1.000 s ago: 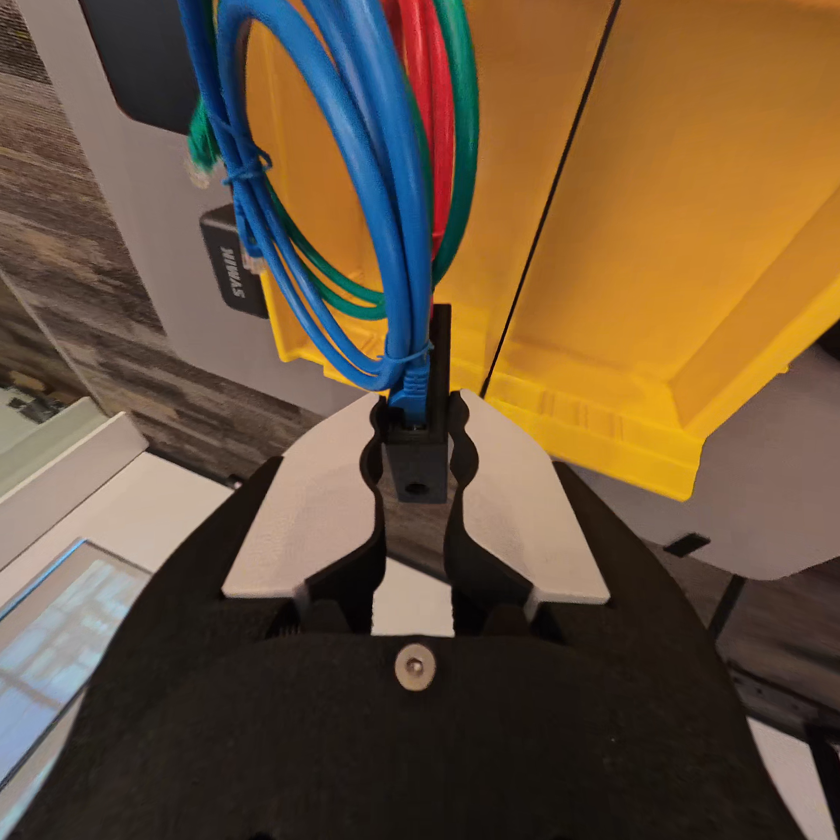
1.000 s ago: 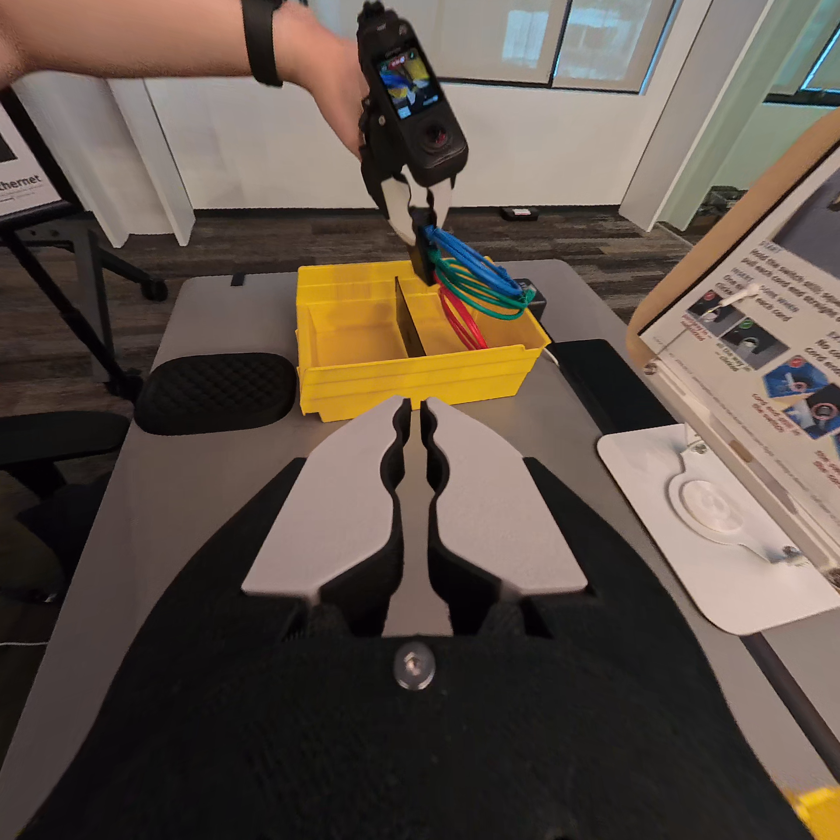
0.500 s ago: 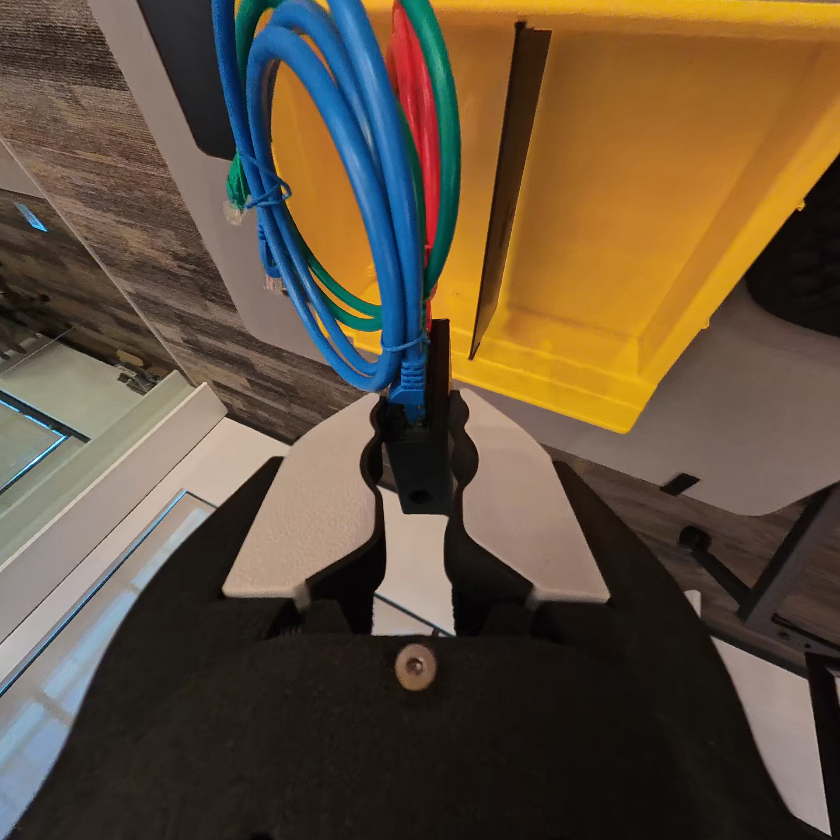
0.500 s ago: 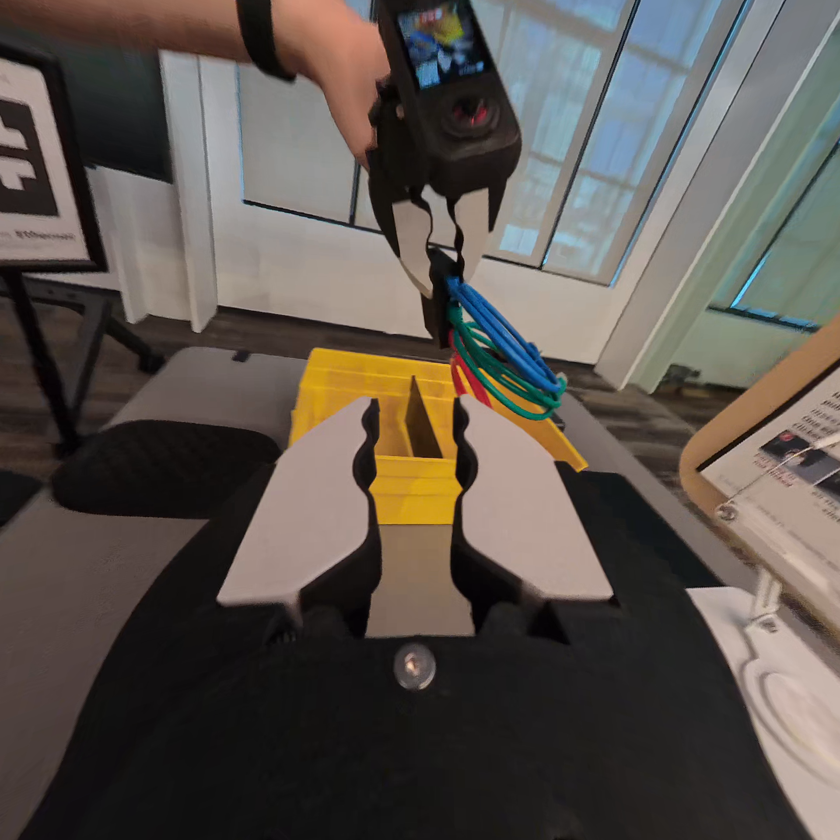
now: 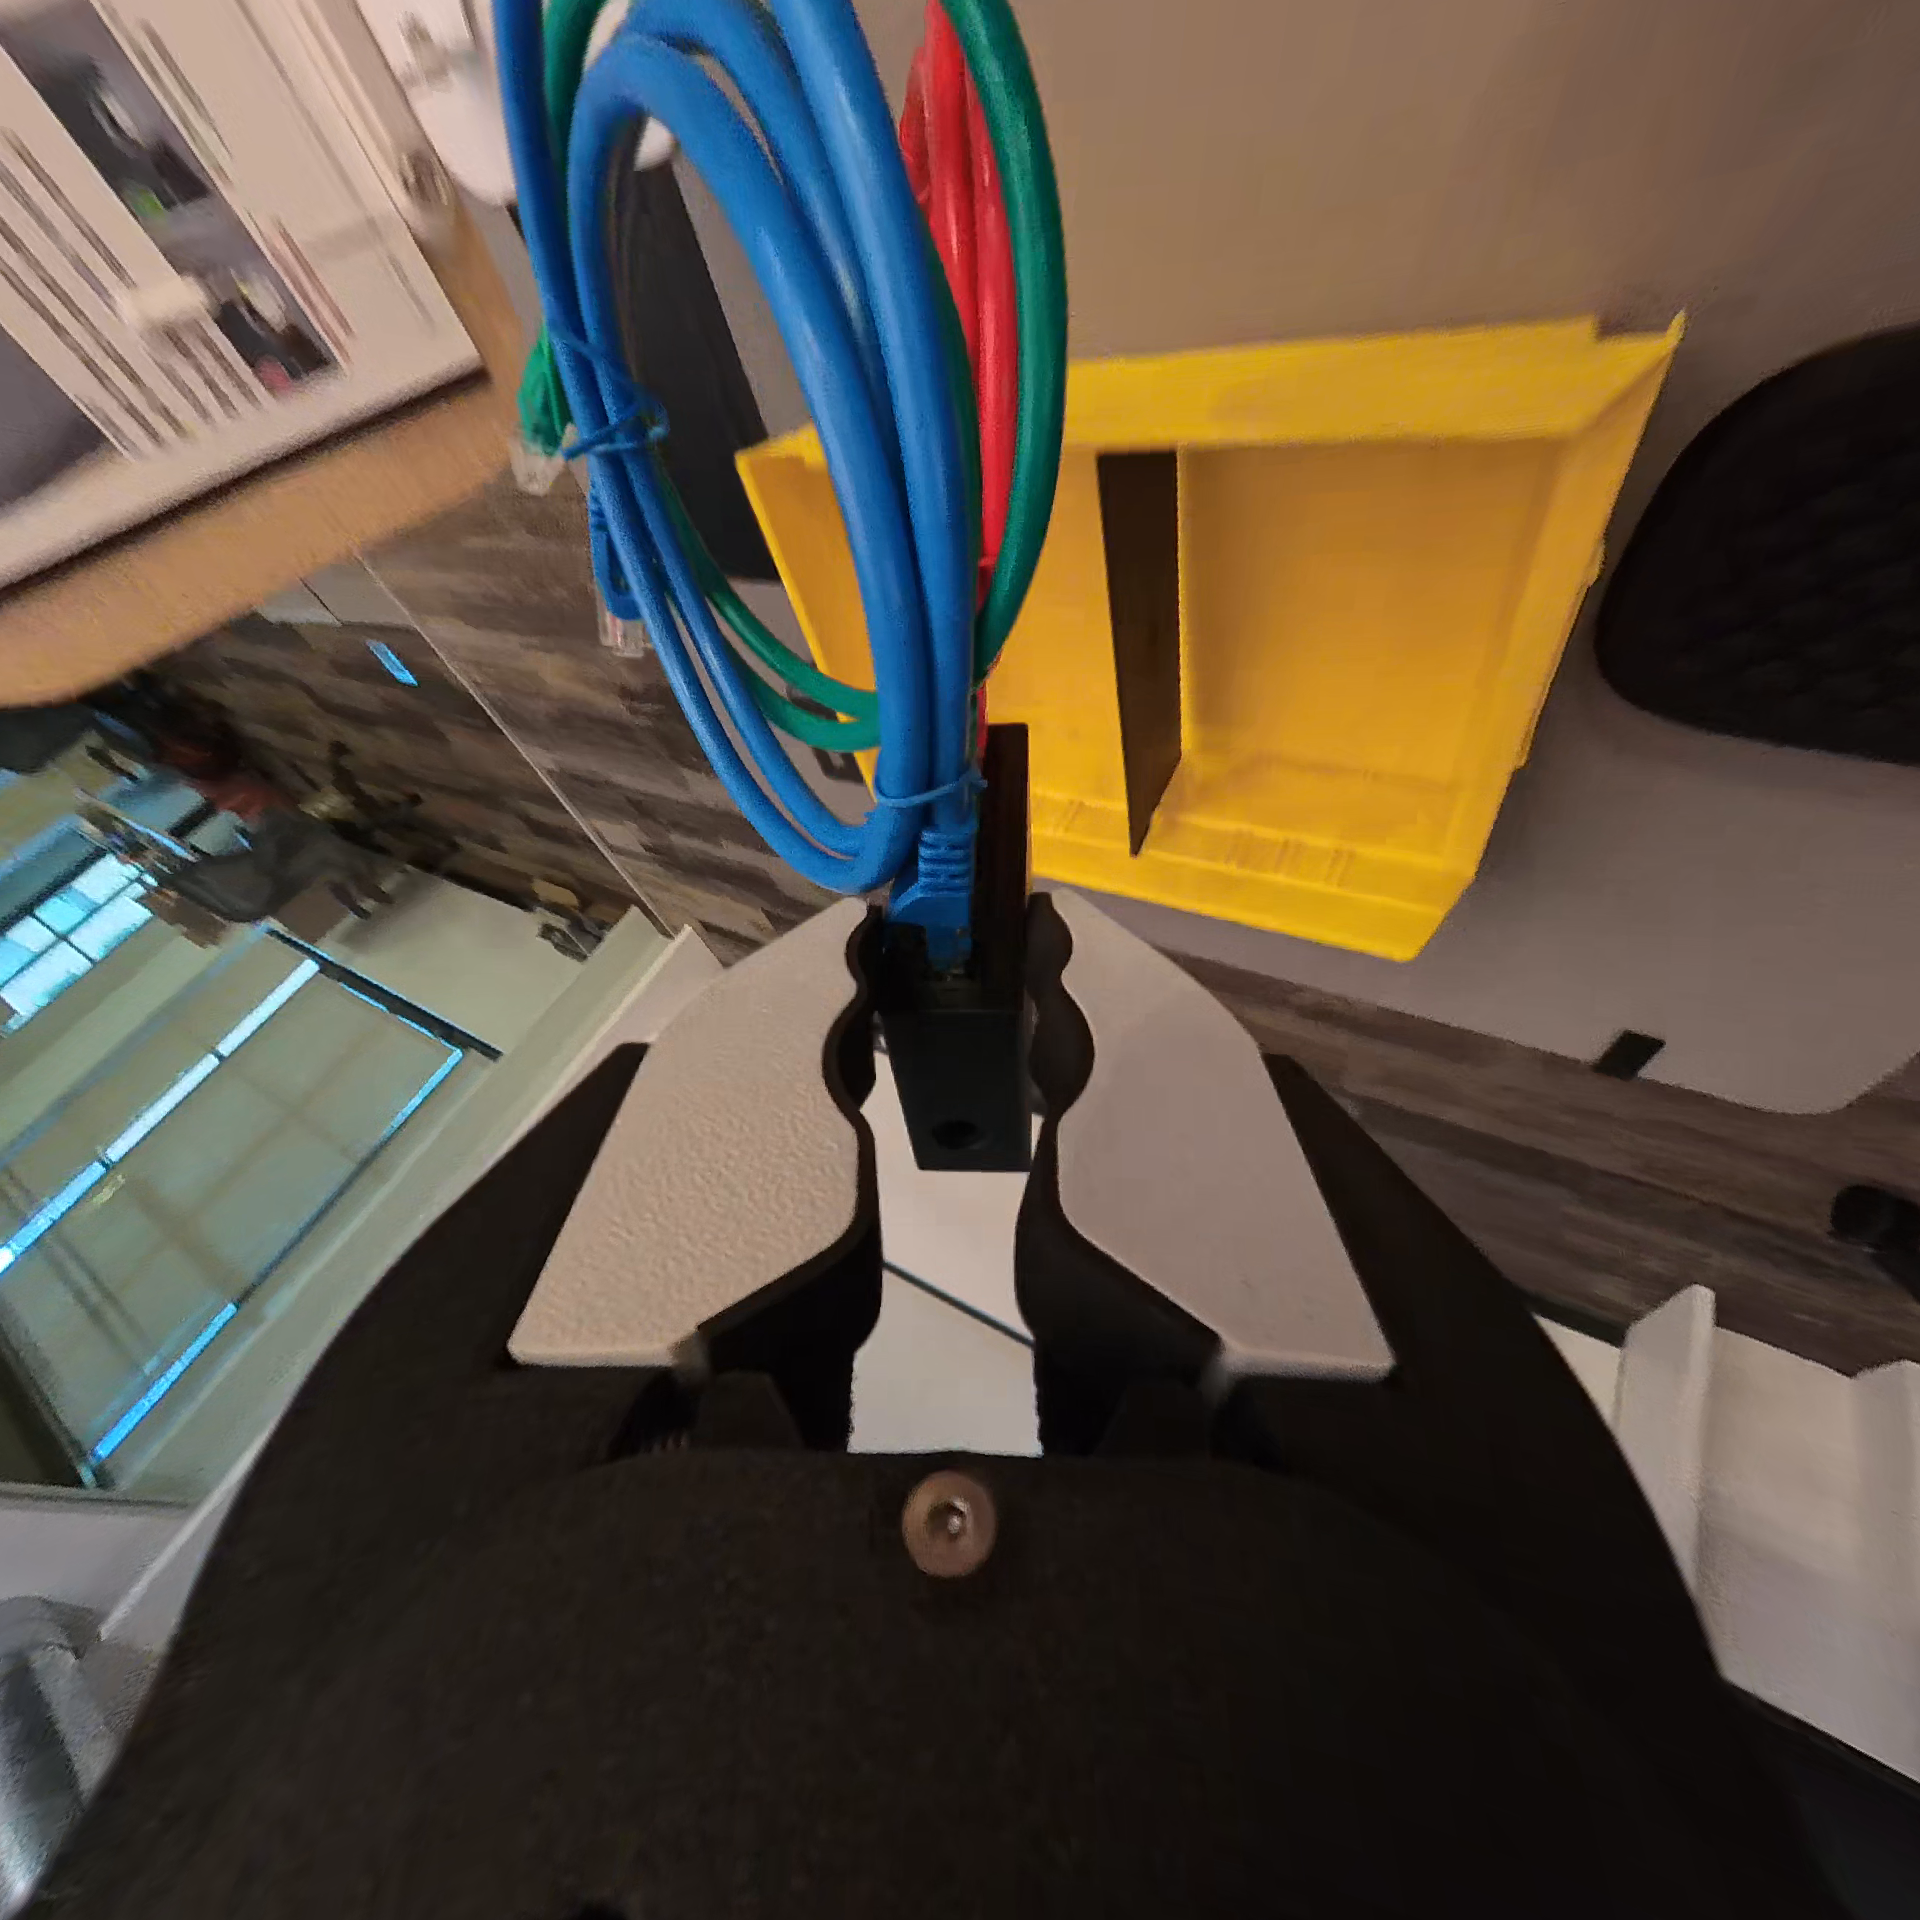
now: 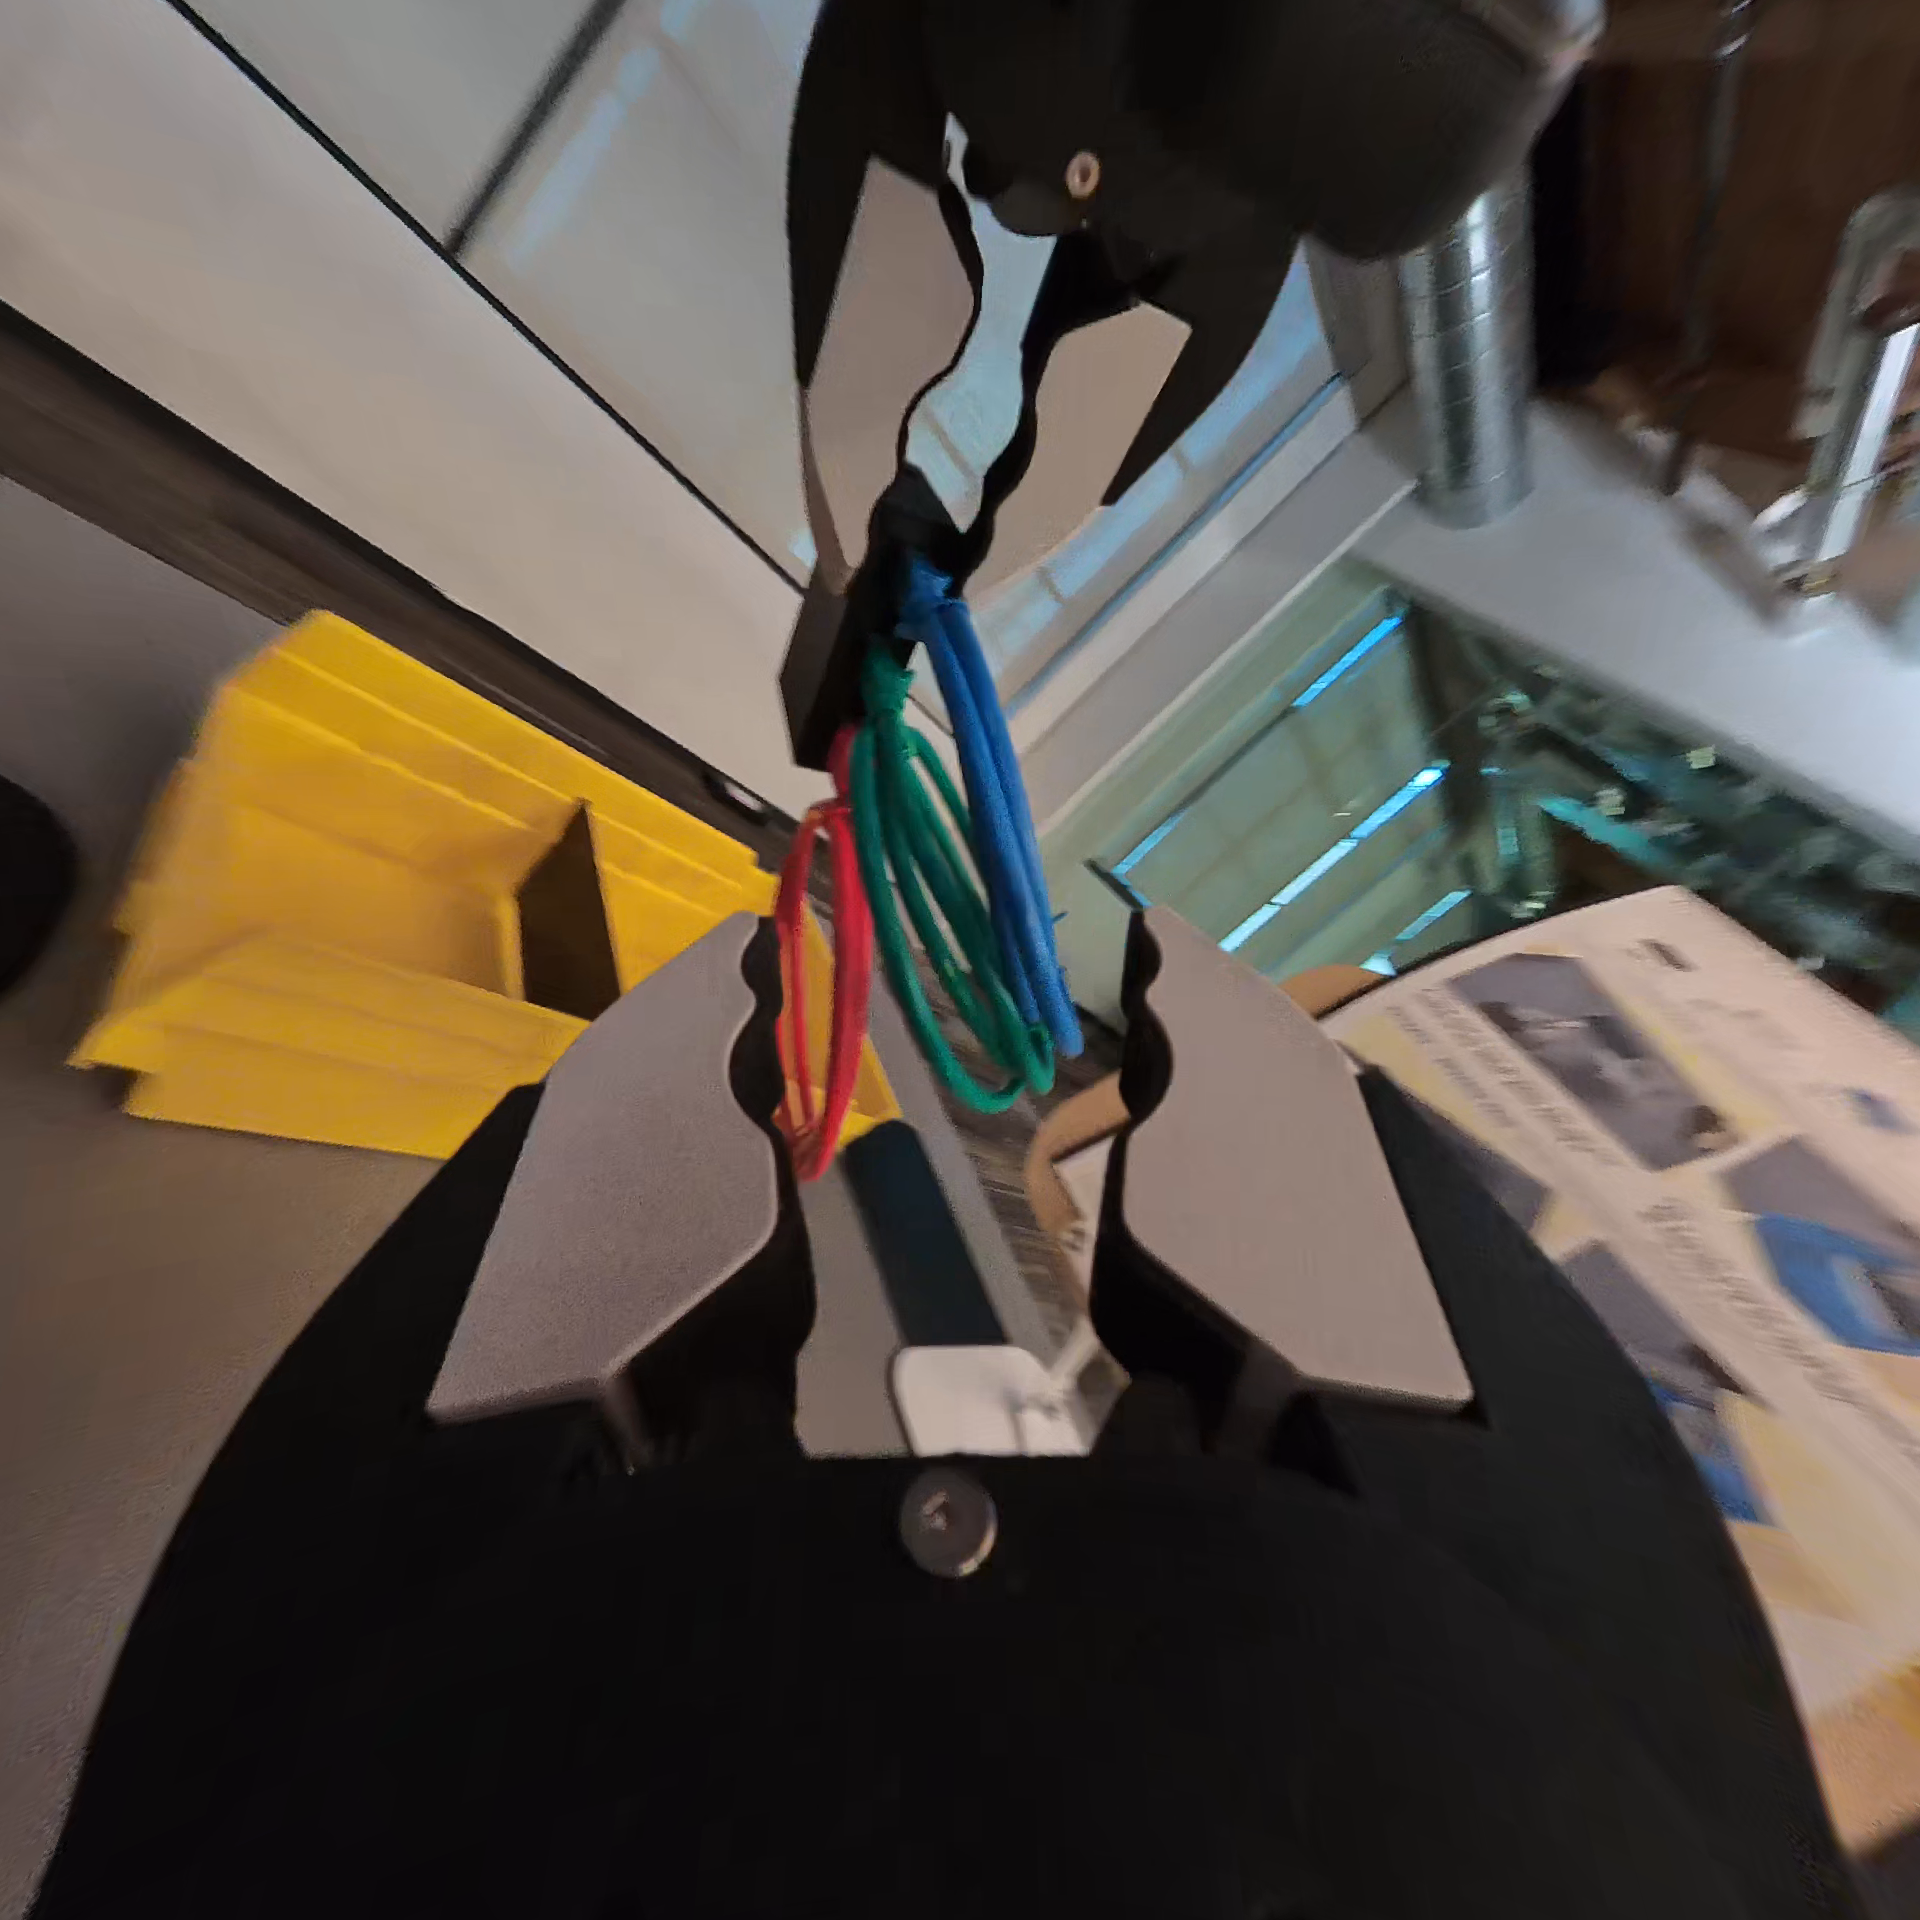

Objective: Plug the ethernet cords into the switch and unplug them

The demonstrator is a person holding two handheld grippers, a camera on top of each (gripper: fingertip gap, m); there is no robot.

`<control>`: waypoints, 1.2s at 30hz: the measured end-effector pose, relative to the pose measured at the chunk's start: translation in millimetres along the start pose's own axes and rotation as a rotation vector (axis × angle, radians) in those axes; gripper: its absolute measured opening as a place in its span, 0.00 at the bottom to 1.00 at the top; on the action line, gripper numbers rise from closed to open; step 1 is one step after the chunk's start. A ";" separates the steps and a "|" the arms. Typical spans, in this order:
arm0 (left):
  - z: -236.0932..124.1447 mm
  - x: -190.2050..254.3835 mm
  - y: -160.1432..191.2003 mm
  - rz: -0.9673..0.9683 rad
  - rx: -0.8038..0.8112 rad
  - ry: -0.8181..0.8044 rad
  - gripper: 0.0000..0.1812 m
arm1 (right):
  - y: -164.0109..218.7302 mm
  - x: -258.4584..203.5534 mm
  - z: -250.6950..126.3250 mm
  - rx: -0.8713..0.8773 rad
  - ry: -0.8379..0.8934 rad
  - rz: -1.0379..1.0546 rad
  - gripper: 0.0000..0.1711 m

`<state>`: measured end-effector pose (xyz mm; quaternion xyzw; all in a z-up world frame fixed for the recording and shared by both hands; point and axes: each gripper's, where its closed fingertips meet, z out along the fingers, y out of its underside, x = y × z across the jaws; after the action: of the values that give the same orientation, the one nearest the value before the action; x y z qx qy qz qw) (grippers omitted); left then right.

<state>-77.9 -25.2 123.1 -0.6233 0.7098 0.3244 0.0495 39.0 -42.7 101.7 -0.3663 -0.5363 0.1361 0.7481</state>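
The switch (image 5: pixel 971 1049) sits between the left tool's (image 5: pixel 951 935) fingers, above the desk (image 5: pixel 1455 156). Three coiled ethernet cords (image 6: pixel 935 894) hang from it, side by side. The divided bin (image 5: pixel 1351 644) stands on the desk behind them, the right tool (image 6: pixel 940 971) before them.

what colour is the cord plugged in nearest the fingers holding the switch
Blue; the left wrist view shows its plug seated in the black switch.
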 end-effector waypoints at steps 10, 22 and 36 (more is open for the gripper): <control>-18.4 -2.2 -70.6 0.141 0.068 -0.057 0.14 | 33.2 6.7 -9.8 -0.295 -0.020 -0.254 0.16; -14.3 -18.4 -71.5 0.029 0.218 -0.241 0.31 | 40.0 8.0 -29.6 -0.418 -0.141 -0.322 0.09; -6.6 -13.0 -98.9 -0.265 0.730 -0.344 0.25 | 17.3 23.7 -47.8 -0.381 -0.102 -0.434 0.09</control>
<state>17.8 -18.8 95.0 -0.5874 0.6734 0.1416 0.4260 94.6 -35.7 98.9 -0.3695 -0.6549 -0.1119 0.6496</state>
